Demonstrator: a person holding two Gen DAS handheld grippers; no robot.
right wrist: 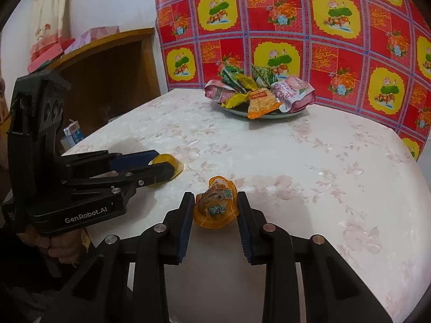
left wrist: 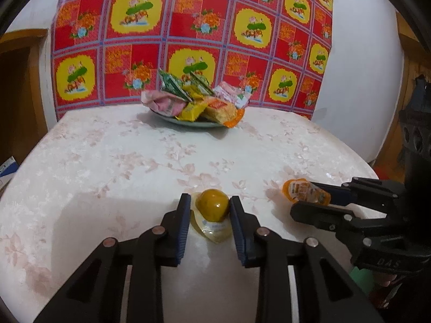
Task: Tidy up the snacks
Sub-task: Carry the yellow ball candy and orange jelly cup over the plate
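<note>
A yellow-brown jelly cup lies on the white table between the fingers of my left gripper; the jaws touch its dome on both sides. It also shows in the right wrist view. An orange jelly cup lies between the fingers of my right gripper, which press on its sides. It also shows in the left wrist view, held by the right gripper. A plate heaped with wrapped snacks stands at the far side of the table; it shows in the right wrist view too.
A red and yellow patterned cloth hangs behind the table. A wooden cabinet stands to the left, with a small blue and white carton beside the table edge. The table's flowered cover spreads between the cups and the plate.
</note>
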